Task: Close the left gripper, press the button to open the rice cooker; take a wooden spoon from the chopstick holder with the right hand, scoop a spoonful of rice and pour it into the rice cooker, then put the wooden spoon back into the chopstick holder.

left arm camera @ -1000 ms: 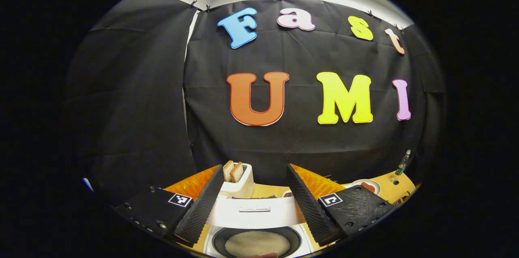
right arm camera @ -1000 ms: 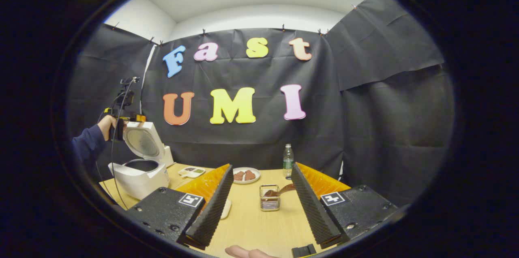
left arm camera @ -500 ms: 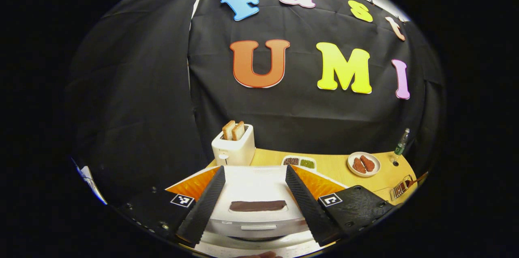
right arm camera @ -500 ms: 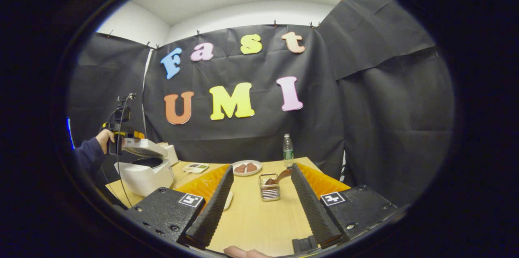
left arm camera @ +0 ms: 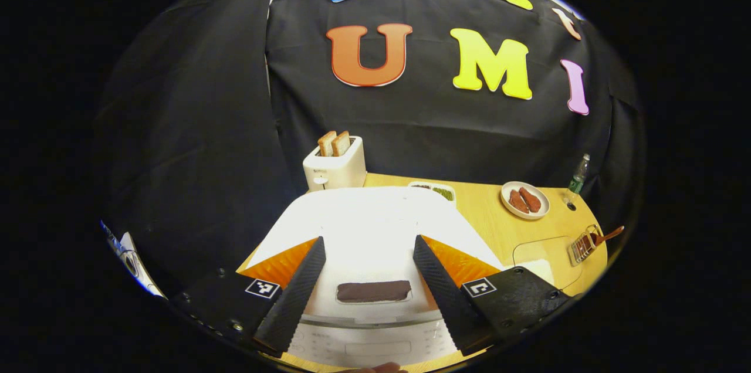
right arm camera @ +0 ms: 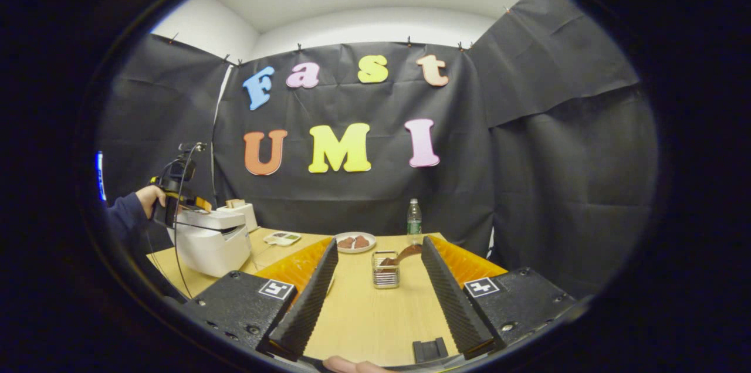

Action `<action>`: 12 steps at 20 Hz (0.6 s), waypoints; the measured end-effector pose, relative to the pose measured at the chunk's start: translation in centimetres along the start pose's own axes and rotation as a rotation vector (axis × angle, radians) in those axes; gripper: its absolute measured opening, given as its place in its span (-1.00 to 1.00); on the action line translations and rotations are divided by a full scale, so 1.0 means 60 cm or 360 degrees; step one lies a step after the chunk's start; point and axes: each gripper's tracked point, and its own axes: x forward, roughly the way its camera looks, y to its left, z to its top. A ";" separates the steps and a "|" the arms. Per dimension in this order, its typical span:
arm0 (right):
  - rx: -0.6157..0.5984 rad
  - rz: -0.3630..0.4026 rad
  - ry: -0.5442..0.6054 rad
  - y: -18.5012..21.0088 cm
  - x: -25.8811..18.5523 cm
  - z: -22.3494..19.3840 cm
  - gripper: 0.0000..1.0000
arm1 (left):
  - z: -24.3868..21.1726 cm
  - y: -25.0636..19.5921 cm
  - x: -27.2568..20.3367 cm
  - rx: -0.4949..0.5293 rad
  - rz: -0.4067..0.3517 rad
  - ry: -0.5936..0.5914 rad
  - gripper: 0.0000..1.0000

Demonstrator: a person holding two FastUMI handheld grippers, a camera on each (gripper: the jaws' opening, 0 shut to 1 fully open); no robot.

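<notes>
Table (right arm camera: 364,314) (wooden): chopstick holder (right arm camera: 385,270), plate (right arm camera: 355,242), bottle (right arm camera: 414,217), toaster (left arm camera: 334,165).

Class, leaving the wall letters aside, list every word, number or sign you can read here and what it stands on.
Toaster: small front mark, too small to read.
Rice cooker: faint front-panel print, blurred.
Bottle: label too small to read.
No text reads clearly.
</notes>
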 end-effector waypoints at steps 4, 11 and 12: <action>-0.0014 0.0019 0.0010 0.021 -0.008 0.004 0.81 | -0.022 0.001 -0.010 0.0005 -0.0056 0.0024 0.95; 0.0035 0.0000 0.0027 0.028 -0.005 -0.003 0.81 | -0.036 0.002 -0.013 0.0032 -0.0064 -0.0018 0.95; 0.0037 -0.0002 0.0039 0.029 -0.004 -0.007 0.80 | -0.038 0.002 -0.011 0.0031 -0.0066 -0.0021 0.95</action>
